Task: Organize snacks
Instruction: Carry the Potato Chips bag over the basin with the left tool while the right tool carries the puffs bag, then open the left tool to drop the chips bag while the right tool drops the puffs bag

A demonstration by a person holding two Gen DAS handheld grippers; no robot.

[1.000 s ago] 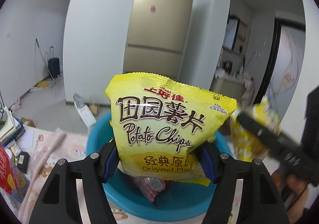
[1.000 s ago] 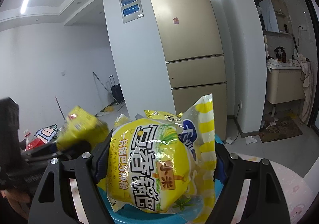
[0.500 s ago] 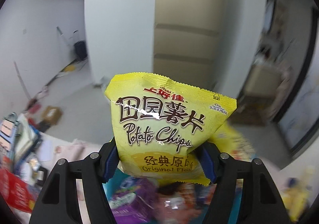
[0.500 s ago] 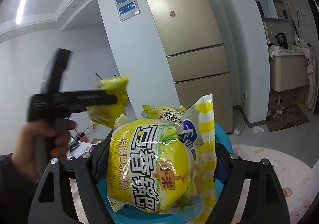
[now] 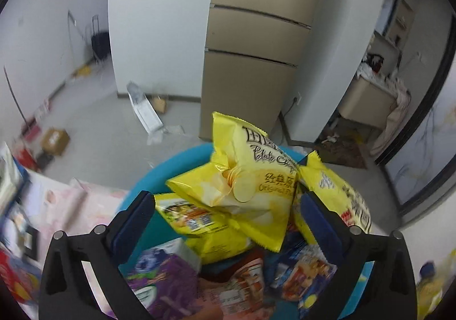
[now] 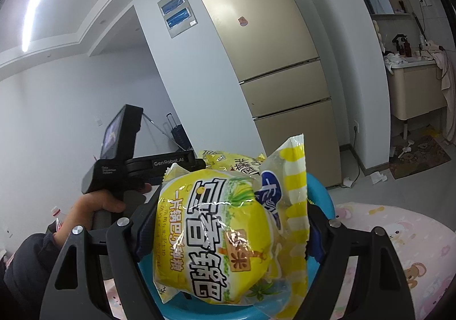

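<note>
While L gripper (image 5: 225,217) has just opened, chips bag (image 5: 250,177) drops into blue basin (image 5: 159,174); R gripper (image 6: 225,231) clamps rice-cracker pack (image 6: 225,234), not yet binned.

The yellow chips bag (image 5: 250,191) carries "Potato Chips" in dark script and, lower, "Original", cut off by the bag's fold, with Chinese characters above it. The left tool (image 6: 154,166) has "GenRobot.AI" on its bar. The rice-cracker bag (image 6: 228,234) shows large white Chinese characters. The fridge (image 6: 265,35) has a small brand name, too small to read.
</note>
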